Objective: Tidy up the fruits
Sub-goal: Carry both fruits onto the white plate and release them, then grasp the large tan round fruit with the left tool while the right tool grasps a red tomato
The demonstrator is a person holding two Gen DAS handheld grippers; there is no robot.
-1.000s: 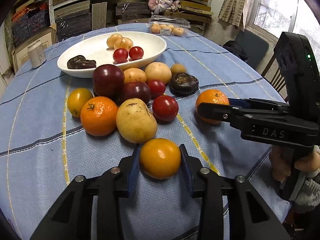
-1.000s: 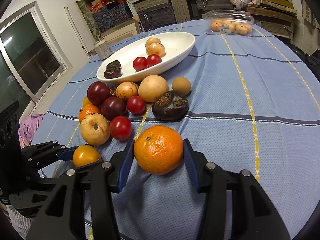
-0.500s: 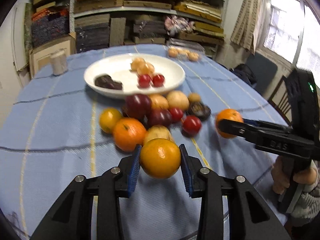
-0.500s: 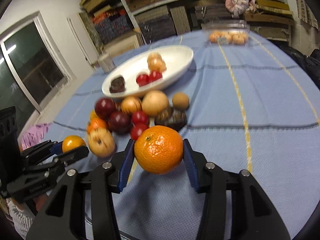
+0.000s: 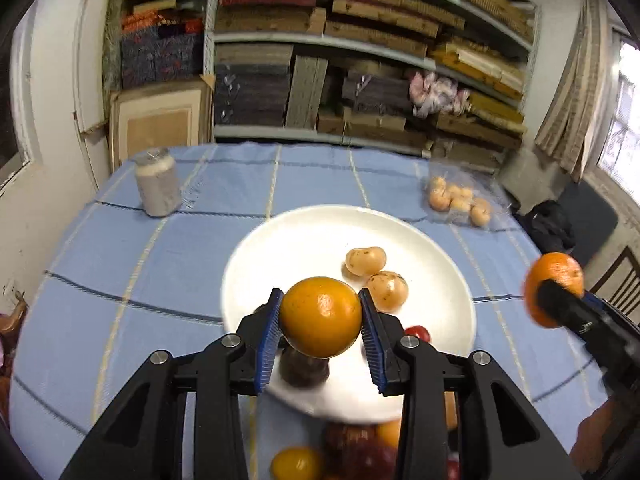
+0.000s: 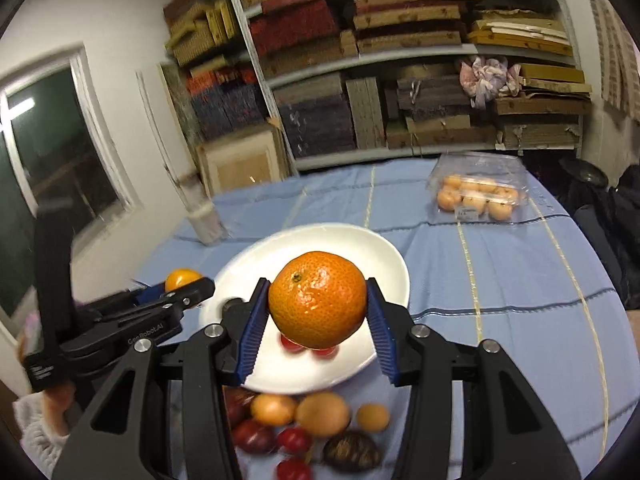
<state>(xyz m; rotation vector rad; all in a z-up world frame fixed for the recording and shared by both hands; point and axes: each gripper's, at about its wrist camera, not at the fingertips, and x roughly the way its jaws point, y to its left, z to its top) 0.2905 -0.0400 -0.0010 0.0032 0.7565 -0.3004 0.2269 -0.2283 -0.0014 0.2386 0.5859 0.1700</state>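
Observation:
My left gripper (image 5: pixel 320 326) is shut on a smooth yellow-orange fruit (image 5: pixel 320 316), held in the air over the near part of the white oval plate (image 5: pixel 288 240). My right gripper (image 6: pixel 318 312) is shut on a dimpled orange tangerine (image 6: pixel 317 299), held above the same plate (image 6: pixel 384 256). The plate holds two tan fruits (image 5: pixel 376 276), small red fruits (image 6: pixel 304 346) and a dark fruit (image 5: pixel 304 368). The right gripper with its tangerine (image 5: pixel 554 294) shows at the right of the left wrist view. The left gripper (image 6: pixel 188 286) shows at the left of the right wrist view.
Loose fruit lies on the blue tablecloth in front of the plate: tan, dark red and red pieces (image 6: pixel 320 414), a dark wrinkled one (image 6: pixel 352 456). A clear box of small orange fruits (image 6: pixel 476 196) and a white jar (image 5: pixel 157 186) stand at the back. Shelves fill the wall behind.
Both grippers have lifted their fruits off the table and carried them forward, from in front of the fruit pile to above the white plate. Both stay shut.

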